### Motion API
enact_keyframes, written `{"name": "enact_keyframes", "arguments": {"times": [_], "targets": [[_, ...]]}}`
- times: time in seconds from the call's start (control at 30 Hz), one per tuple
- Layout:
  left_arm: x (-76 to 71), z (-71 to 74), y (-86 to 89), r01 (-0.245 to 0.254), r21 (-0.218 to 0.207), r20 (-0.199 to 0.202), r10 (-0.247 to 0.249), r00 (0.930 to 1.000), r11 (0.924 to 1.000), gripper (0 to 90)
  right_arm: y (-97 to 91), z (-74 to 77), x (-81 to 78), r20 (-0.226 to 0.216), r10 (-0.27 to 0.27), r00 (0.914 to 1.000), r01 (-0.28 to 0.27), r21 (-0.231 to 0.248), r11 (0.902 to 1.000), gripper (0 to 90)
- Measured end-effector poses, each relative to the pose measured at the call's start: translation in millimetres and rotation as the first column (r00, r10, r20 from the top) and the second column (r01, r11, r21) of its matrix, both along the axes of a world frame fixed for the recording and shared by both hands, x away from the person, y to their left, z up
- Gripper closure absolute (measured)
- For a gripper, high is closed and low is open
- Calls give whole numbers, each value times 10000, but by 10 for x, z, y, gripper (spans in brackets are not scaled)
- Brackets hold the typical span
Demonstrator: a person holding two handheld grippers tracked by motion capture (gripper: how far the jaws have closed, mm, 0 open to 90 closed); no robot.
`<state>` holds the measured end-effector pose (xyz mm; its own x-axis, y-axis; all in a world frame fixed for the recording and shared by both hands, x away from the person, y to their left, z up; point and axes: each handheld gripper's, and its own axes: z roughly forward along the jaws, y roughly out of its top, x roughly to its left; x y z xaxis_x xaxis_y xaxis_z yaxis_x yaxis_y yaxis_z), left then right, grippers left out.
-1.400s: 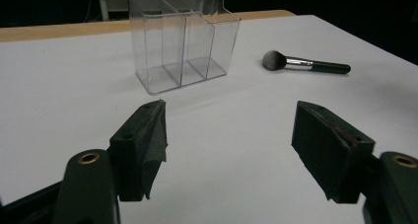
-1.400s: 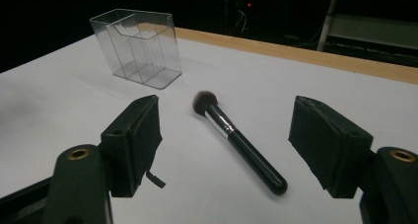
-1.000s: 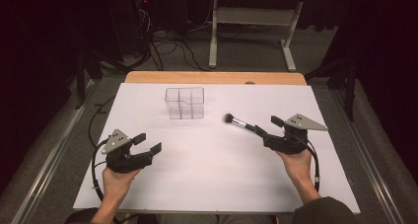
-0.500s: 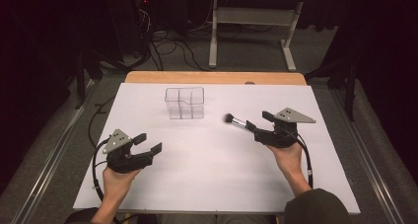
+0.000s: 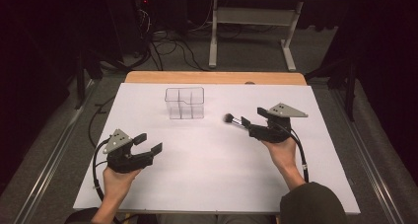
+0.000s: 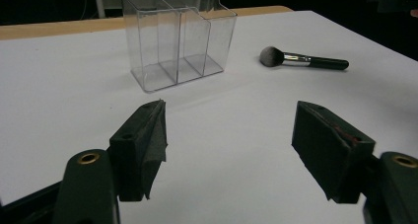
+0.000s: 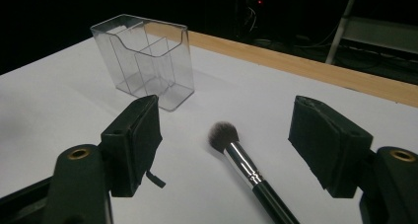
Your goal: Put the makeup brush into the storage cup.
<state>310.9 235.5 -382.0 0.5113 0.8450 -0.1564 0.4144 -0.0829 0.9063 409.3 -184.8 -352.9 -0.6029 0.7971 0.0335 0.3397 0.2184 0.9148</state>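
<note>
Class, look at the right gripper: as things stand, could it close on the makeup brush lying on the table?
Probably yes: the right gripper is open, the makeup brush lies between its jaws, and nothing blocks it.

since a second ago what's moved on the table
The right tool has slid left toward the clear organizer, its open jaws now straddling the makeup brush without gripping it. The brush, the organizer and the open left tool stayed where they were.

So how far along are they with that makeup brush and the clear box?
Hardly begun. The clear organizer stands empty, and the makeup brush lies flat on the white table. The right gripper is open around the brush's handle; the left gripper waits open. Gripping, lifting and probably dropping it in remain.
</note>
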Motion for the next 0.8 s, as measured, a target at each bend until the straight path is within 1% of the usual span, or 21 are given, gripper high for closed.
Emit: {"name": "enact_keyframes", "arguments": {"times": [0.1, 0.17, 0.27, 0.3, 0.37, 0.53, 0.6, 0.7, 0.77, 0.8], "targets": [[0, -2, 1, -1, -16, -21, 1, 10000, 10000, 295, 77, 11, 40, -48, 97, 9999, -97, -74, 9999, 298], [11, -4, 0, 10, -18, -39, -10, 10000, 10000, 296, 115, 12, 63, -4, 165, 9999, -165, -117, 9998, 298], [15, -8, -3, 21, 34, -79, -20, 10000, 10000, 296, 150, 9, 76, -60, 198, 9998, -199, -178, 9996, 298], [9, -7, 0, 23, 29, -46, -23, 10000, 10000, 296, 180, 5, 90, -18, 271, 9996, -271, -298, 9992, 298], [9, -7, 3, 5, 9, -37, -5, 10000, 10000, 296, 210, 5, 100, -80, 249, 9997, -251, -268, 9993, 298], [13, -8, -5, 31, 17, -44, -30, 10000, 10000, 296, 251, 5, 134, -55, 314, 9995, -316, -325, 9990, 298], [24, -13, -13, 44, 95, -112, -43, 9999, 9999, 296, 277, 8, 174, -83, 232, 9997, -235, -407, 9989, 300], [20, -13, -14, 59, 114, -85, -58, 9999, 9999, 296, 296, 12, 209, -217, 166, 9996, -173, -290, 9994, 301], [21, -13, -13, 52, 115, -94, -51, 9999, 9999, 296, 310, 16, 230, -144, 182, 9997, -186, -301, 9994, 302], [21, -13, -13, 49, 120, -95, -48, 9999, 9999, 296, 313, 22, 231, -191, 130, 9997, -137, -364, 9992, 301]]}}
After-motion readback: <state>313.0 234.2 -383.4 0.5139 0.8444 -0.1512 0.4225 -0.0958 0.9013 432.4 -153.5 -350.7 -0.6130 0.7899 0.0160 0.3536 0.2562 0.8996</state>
